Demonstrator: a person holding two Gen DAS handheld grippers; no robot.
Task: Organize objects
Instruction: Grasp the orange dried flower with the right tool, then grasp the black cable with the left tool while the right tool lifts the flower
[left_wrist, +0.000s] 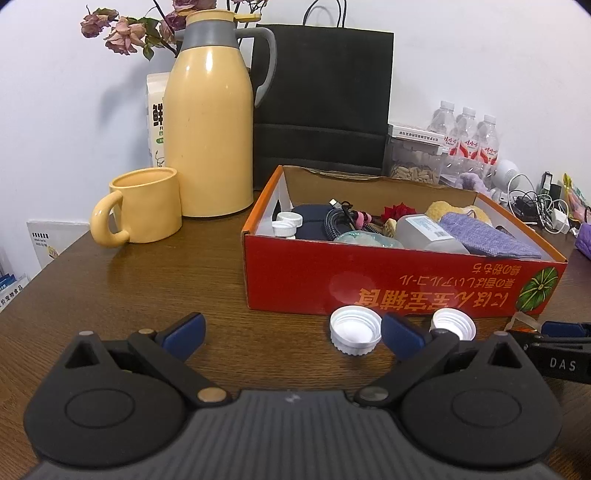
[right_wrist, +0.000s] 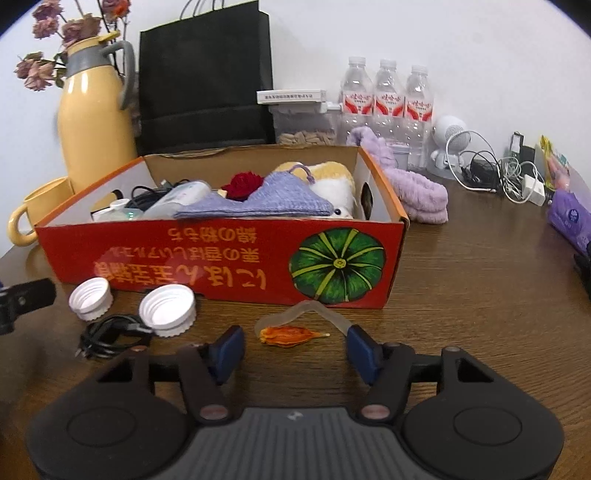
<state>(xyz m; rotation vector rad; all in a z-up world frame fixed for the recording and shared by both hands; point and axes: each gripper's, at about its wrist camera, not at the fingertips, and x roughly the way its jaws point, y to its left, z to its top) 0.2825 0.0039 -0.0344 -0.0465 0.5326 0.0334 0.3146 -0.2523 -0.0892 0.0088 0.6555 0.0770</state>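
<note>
**Two white caps lying loose in front of the red box**

Two white caps (right_wrist: 90, 297) (right_wrist: 168, 310) are sitting mouth-up on the desk (right_wrist: 480, 295), just beside the front wall of the red box (right_wrist: 229, 258). A black cable (right_wrist: 107, 334) is lying coiled next to them, touching the nearer cap. The left tongs (left_wrist: 293, 338) are hovering spread apart and empty, one cap just inside the right finger. The right tongs (right_wrist: 295, 350) are also gaping wide, with a dried orange flower (right_wrist: 291, 335) lying on the desk between the fingertips.
</note>
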